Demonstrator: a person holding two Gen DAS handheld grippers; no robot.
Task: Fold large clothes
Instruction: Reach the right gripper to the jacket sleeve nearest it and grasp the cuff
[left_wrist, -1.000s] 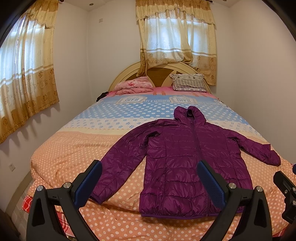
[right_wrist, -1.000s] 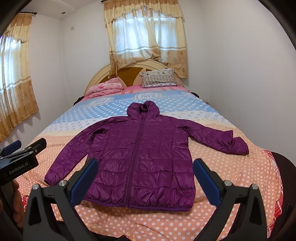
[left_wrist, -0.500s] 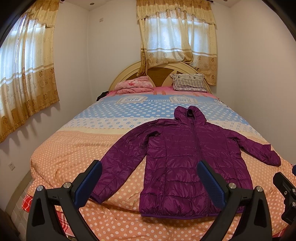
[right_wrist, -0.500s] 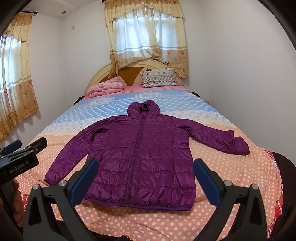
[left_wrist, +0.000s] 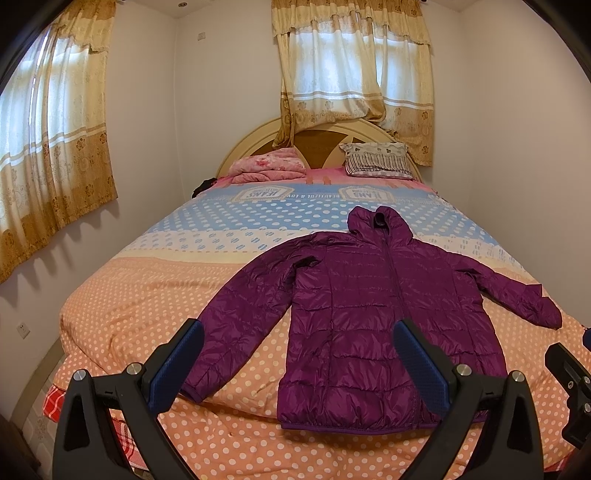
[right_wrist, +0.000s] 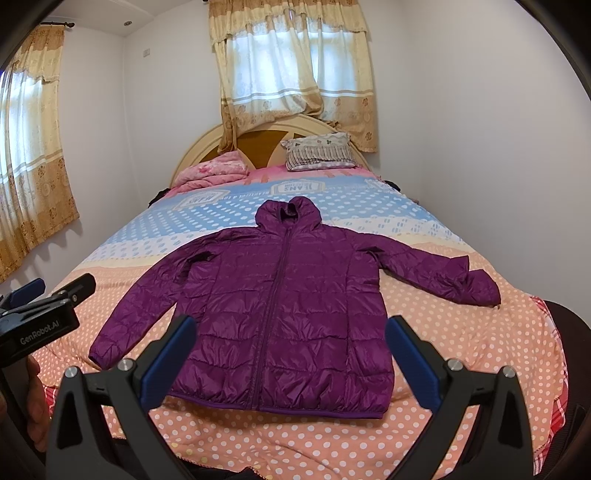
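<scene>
Purple puffer jacket (right_wrist: 280, 314) lies flat on bed (right_wrist: 461, 350), centre frame: light, soft, probably slippery. Take sleeve cuffs. Left tool (left_wrist: 299, 365) and right tool (right_wrist: 291, 362) spread, empty.

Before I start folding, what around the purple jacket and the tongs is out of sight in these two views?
- Jacket underside: hidden against the bedspread, both views.
- Hem ends: covered by the left tongs in the left wrist view and the right tongs in the right wrist view.
- Near bed edge and floor: cut off by the bottom edge.
- Bedspread lettering: too small to read.
- Dark item beside the pink bedding: unidentifiable.
</scene>
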